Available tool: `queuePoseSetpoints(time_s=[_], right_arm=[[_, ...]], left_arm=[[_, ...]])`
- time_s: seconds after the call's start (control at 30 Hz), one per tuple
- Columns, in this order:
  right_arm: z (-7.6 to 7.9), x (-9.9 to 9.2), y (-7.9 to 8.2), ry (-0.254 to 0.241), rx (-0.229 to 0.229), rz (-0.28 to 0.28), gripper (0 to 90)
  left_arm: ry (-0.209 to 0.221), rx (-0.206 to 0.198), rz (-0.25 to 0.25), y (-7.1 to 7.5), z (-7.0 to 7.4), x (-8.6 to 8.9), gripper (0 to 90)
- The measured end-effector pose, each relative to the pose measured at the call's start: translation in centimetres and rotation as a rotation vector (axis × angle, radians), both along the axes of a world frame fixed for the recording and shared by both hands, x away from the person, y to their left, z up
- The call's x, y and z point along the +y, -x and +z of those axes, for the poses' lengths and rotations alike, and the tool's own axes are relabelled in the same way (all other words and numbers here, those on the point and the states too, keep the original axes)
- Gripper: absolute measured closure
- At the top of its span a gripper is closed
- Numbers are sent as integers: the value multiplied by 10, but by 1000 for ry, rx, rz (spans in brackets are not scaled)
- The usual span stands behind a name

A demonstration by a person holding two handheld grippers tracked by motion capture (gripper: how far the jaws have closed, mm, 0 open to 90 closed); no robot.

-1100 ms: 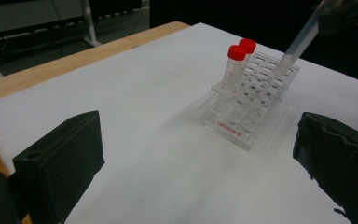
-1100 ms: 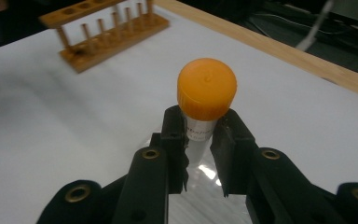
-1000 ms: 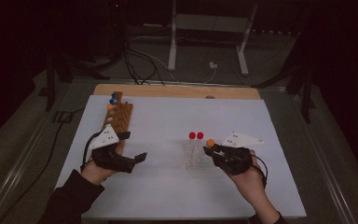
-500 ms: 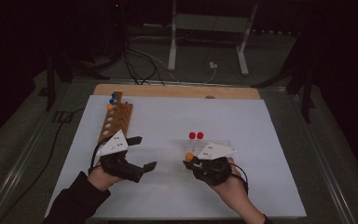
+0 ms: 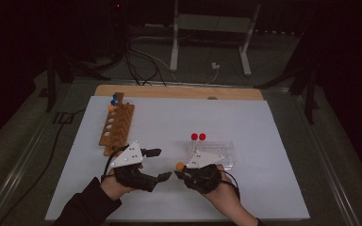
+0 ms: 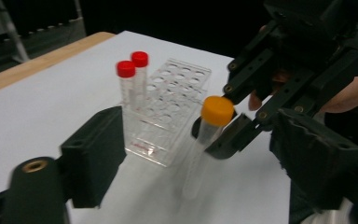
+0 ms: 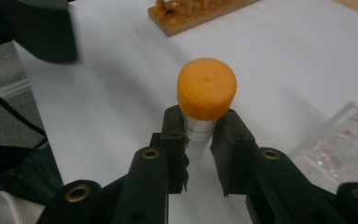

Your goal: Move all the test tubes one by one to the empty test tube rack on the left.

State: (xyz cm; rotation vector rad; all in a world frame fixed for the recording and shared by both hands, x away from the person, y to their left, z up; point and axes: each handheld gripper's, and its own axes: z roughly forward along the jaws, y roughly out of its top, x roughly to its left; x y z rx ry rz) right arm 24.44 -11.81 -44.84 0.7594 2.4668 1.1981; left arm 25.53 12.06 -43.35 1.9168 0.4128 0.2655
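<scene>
Red-capped tubes (image 5: 198,137) upright in clear rack (image 5: 221,151); orange-capped tube (image 7: 204,100) (clamped) in right hand-held gripper (image 7: 199,140).

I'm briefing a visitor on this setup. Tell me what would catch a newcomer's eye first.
The clear plastic tube with the orange cap, clamped just under its cap by the right gripper near the table's front middle. The left gripper, its jaws just closing with nothing between them, faces it. Behind stand two red-capped tubes in a clear plastic rack.

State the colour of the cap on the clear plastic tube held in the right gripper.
Orange. The orange-capped clear tube shows best in the right gripper view, clamped by the right gripper.
</scene>
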Motion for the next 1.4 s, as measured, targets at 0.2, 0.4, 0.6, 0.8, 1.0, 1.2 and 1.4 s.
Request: queuePoseSetpoints(time_s=[0.2, 0.4, 0.6, 0.8, 1.0, 1.2, 1.4], right_arm=[[-3, 6, 2, 5, 11, 16, 752], [-3, 7, 2, 9, 13, 21, 752], [-4, 8, 2, 13, 20, 25, 752], [-5, 9, 3, 16, 26, 33, 752], [-6, 9, 2, 22, 31, 33, 752], [-6, 9, 2, 10, 30, 36, 750], [-3, 3, 1, -31, 6, 24, 572]], left_arm=[[9, 1, -45, 1, -5, -10, 408], [-5, 4, -68, 0, -10, -17, 538], [-22, 2, -75, -2, -13, -22, 639], [-33, 14, -87, -4, -15, -24, 694], [-61, 13, -91, -5, -14, -25, 710], [-62, 8, -83, -4, -12, -25, 715], [-54, 3, -35, -9, -8, -19, 717]])
